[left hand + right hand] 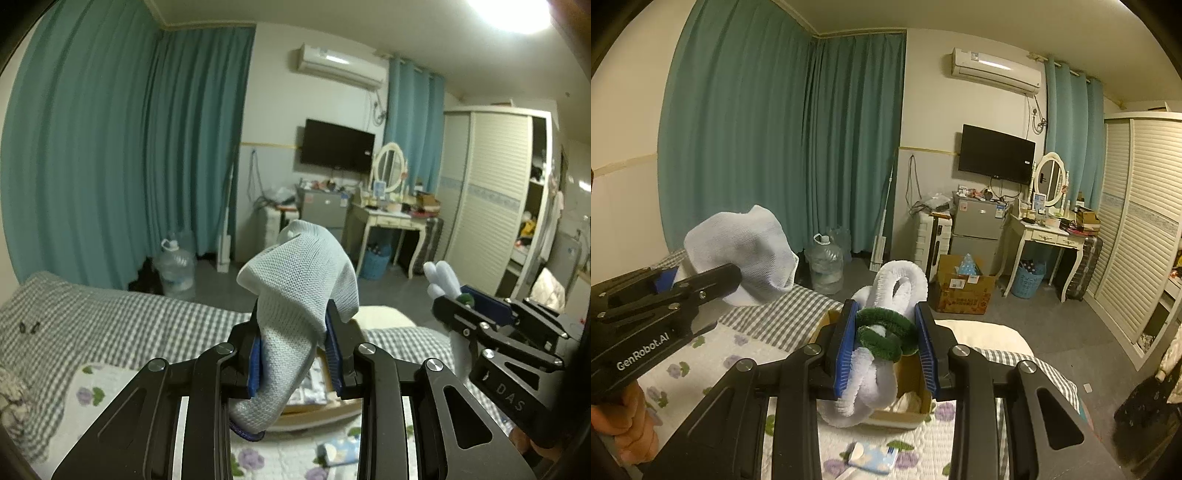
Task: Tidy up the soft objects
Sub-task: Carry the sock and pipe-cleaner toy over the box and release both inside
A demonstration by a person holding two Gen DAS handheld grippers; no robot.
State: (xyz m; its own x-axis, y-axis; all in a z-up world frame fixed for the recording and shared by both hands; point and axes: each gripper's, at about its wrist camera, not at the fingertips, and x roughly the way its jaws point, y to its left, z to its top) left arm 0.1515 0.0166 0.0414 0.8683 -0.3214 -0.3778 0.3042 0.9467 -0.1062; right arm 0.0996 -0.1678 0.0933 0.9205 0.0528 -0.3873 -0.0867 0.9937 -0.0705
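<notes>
Gripping a pale grey knitted sock, the left tongs stand narrow, their blue pads pressed on the fabric from both sides; the sock bulges up above the fingertips and its cuff end hangs down below them. The right tongs are likewise narrow, clamped on a fuzzy white and green loop toy, whose white loop rises above the pads while a white twisted part droops beneath. Both things are held up in the air over the bed, which has a grey checked cover and a white quilt with purple flowers. Under the tongs, on the bed, sits an open cardboard box with something pale inside. A small blue and white packet lies on the quilt near the box. In the right wrist view a hand grasps the left handle at the lower left edge
</notes>
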